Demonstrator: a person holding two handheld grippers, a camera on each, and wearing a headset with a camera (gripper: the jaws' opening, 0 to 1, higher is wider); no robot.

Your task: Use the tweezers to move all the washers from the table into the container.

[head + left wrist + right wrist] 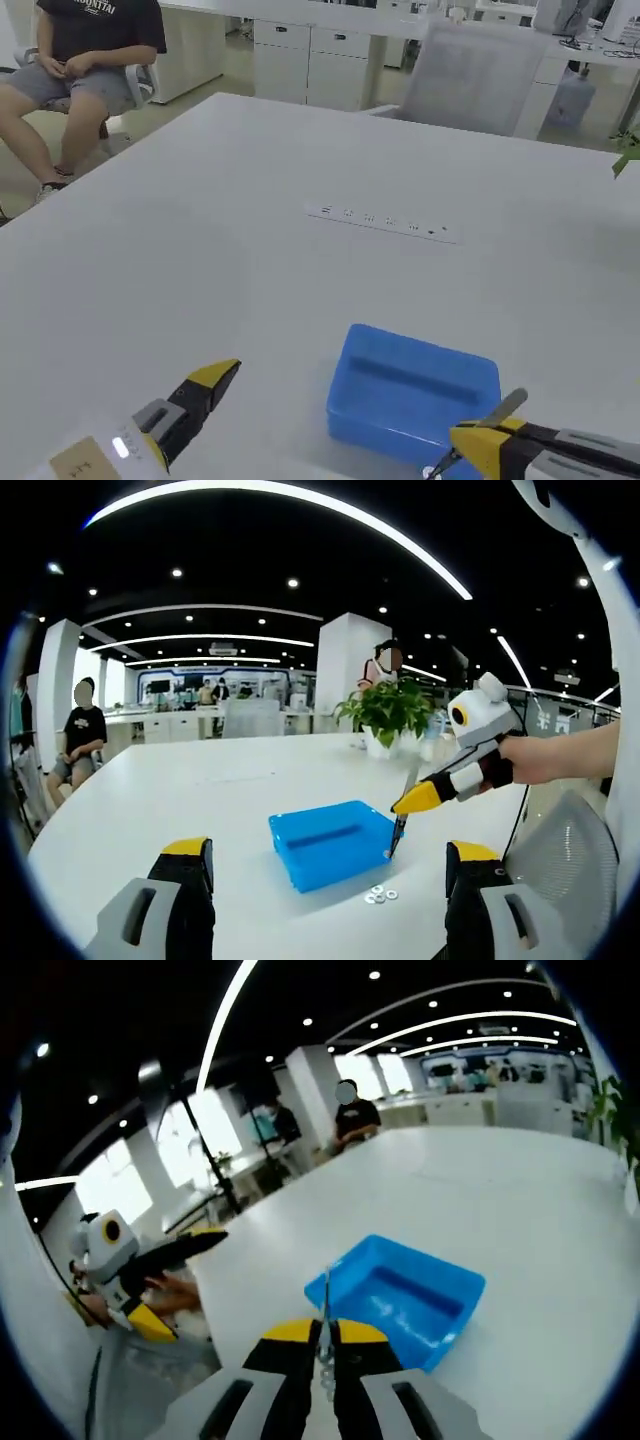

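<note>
Pinched nearly shut on the tweezers [396, 830] with the right gripper [412, 802], jaws pressed against the thin shaft from both sides. Angled tip-down at the right-hand corner of the blue container [330, 842], as seen from the left gripper view; touching the wall or just clear of it, hard to tell. Scattered on the white table [250, 250] just in front of that corner, below the tweezers' tip and near it: a tight cluster of small washers [380, 893], close beside one another. Held wide open and empty, the left gripper [210, 385], off to the left of the container and apart from it in the head view, with the washers lying ahead between its spread jaws in its own view.
</note>
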